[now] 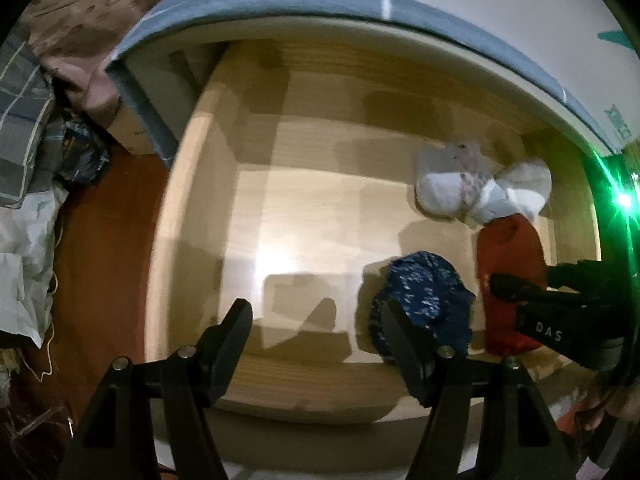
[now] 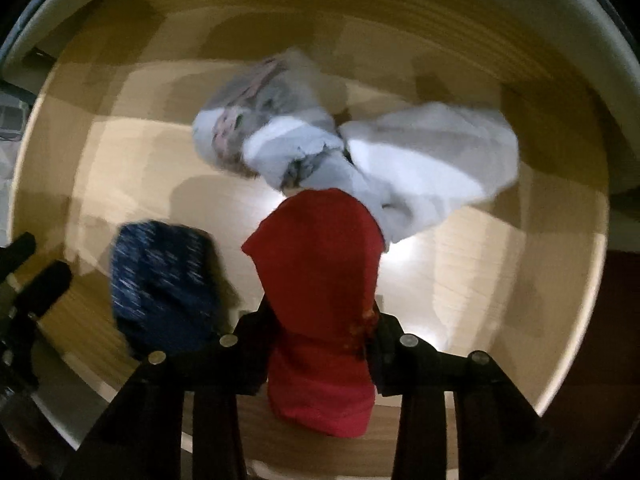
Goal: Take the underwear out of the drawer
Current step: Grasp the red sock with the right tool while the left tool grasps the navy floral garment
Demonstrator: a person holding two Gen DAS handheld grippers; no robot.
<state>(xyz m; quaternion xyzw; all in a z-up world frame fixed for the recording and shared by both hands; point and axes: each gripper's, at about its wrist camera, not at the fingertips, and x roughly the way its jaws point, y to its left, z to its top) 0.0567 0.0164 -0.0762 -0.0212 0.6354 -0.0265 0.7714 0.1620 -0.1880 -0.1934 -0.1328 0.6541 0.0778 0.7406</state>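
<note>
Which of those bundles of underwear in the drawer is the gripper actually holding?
The red one. It sits pinched in the right gripper, while the dark blue patterned one and the white one lie loose on the drawer floor.

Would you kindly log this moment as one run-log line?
right gripper: shut on red underwear | left gripper: open, empty | blue underwear, white underwear: in drawer

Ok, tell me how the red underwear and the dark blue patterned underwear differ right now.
The red underwear is plain; the dark blue underwear carries small pale flecks. The red piece sits between the fingers of the right gripper, which is closed on it; the blue piece is in no grip, with the open left gripper near it. The red one touches the white bundle; the blue lies apart from it. Both are crumpled in the wooden drawer.
</note>
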